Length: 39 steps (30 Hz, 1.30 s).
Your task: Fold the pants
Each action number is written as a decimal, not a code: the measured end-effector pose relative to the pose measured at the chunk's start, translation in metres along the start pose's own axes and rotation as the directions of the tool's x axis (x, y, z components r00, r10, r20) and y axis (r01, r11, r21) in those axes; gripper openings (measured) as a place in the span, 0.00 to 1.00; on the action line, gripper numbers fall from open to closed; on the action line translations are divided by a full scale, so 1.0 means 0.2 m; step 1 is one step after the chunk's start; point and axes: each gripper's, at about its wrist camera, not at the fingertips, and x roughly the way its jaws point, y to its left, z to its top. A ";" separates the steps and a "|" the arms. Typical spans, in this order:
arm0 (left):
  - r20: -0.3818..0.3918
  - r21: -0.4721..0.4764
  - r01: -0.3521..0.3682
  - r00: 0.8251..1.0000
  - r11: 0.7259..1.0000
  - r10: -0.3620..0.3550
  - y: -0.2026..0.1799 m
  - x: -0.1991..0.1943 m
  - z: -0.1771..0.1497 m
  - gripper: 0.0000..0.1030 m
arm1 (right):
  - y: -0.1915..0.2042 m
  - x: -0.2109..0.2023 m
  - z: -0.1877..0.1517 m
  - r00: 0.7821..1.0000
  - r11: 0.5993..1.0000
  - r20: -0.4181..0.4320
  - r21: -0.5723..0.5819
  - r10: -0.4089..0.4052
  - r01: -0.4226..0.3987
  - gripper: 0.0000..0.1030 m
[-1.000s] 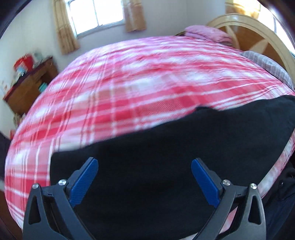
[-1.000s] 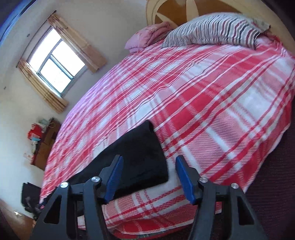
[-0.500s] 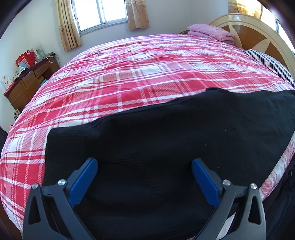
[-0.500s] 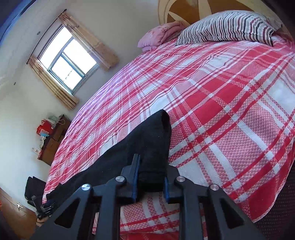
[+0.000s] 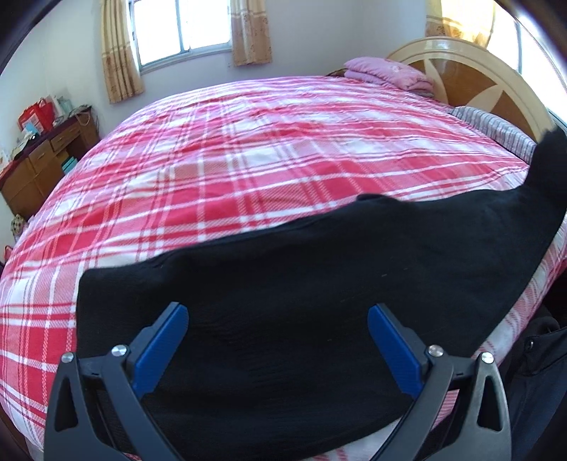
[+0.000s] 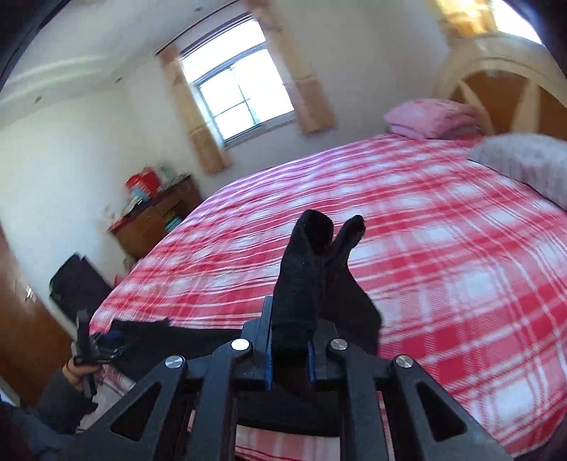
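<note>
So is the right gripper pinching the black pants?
Touching. In the right wrist view, the right gripper, whose jaws have just been closing, squeezes a bunched end of the black pants between its blue pads.

Bed [image 5: 248, 170] w/ red-and-white plaid cover fills most of both views. Folded pink blanket [image 5: 386, 72] at far end, next to cream-and-wood headboard [image 5: 471, 64]; striped pillow [image 5: 496, 129] just below headboard. Window [image 5: 184, 28] w/ tan curtains [image 5: 118, 53] behind. Wooden desk [image 5: 42, 156] on left wall — red bags & boxes on top. Black bag [image 6: 79, 287] on floor nr desk.
</note>
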 end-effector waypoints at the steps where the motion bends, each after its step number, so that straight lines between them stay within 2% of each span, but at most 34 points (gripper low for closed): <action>1: 0.006 0.005 0.006 1.000 1.000 -0.006 -0.01 -0.01 0.01 1.00 | 0.06 0.05 0.01 1.000 1.000 -0.013 -0.023 0.017 -0.018 0.13; 4: 0.017 0.016 0.028 0.999 0.999 -0.028 -0.06 -0.04 0.02 1.00 | 0.24 0.21 -0.01 0.995 0.993 -0.070 -0.090 0.070 -0.076 0.13; 8: 0.026 0.025 0.057 0.998 0.998 -0.057 -0.10 -0.06 0.04 1.00 | 0.46 0.48 -0.10 0.978 0.976 -0.176 -0.164 0.116 -0.145 0.13; 12: 0.025 0.019 0.118 0.993 0.993 -0.119 -0.17 -0.06 0.04 1.00 | 0.62 0.75 -0.27 0.946 0.957 -0.297 -0.211 0.132 -0.200 0.13; 15: 0.015 0.027 0.156 0.988 0.987 -0.157 -0.23 -0.06 0.05 1.00 | 0.74 0.92 -0.42 0.905 0.939 -0.407 -0.249 0.120 -0.237 0.14; 18: 0.001 0.058 0.169 0.985 0.984 -0.170 -0.30 -0.05 0.04 1.00 | 0.78 1.02 -0.54 0.858 0.927 -0.506 -0.274 0.088 -0.257 0.21; 20: -0.002 0.067 0.181 0.983 0.981 -0.181 -0.33 -0.05 0.05 1.00 | 0.74 1.01 -0.55 0.833 0.925 -0.534 -0.227 0.144 -0.305 0.37; 22: -0.002 0.066 0.199 0.980 0.978 -0.199 -0.35 -0.05 0.05 1.00 | 0.70 0.96 -0.53 0.824 0.919 -0.530 -0.188 0.201 -0.346 0.42; 24: -0.005 0.059 0.229 0.973 0.972 -0.229 -0.39 -0.04 0.07 1.00 | 0.64 0.90 -0.49 0.826 0.917 -0.511 -0.161 0.238 -0.364 0.43; 28: -0.018 0.069 0.289 0.957 0.955 -0.288 -0.49 0.00 0.09 1.00 | 0.53 0.84 -0.43 0.862 0.944 -0.460 -0.129 0.215 -0.304 0.43; 31: -0.032 0.100 0.301 0.953 0.948 -0.300 -0.58 0.04 0.12 1.00 | 0.48 0.85 -0.42 0.870 0.960 -0.450 -0.086 0.201 -0.266 0.43; 33: -0.037 0.130 0.280 0.960 0.951 -0.278 -0.64 0.08 0.15 1.00 | 0.51 0.87 -0.45 0.866 0.957 -0.461 -0.107 0.192 -0.269 0.43; 36: -0.026 0.194 0.194 0.981 0.962 -0.193 -0.71 0.12 0.19 0.99 | 0.61 0.88 -0.50 0.851 0.935 -0.489 -0.174 0.190 -0.309 0.43; 37: -0.025 0.205 0.191 0.982 0.960 -0.190 -0.73 0.13 0.20 0.99 | 0.65 0.88 -0.51 0.848 0.926 -0.493 -0.193 0.194 -0.323 0.43; 39: -0.030 0.221 0.191 0.982 0.956 -0.189 -0.75 0.14 0.22 0.99 | 0.71 0.89 -0.51 0.857 0.913 -0.486 -0.246 0.174 -0.325 0.43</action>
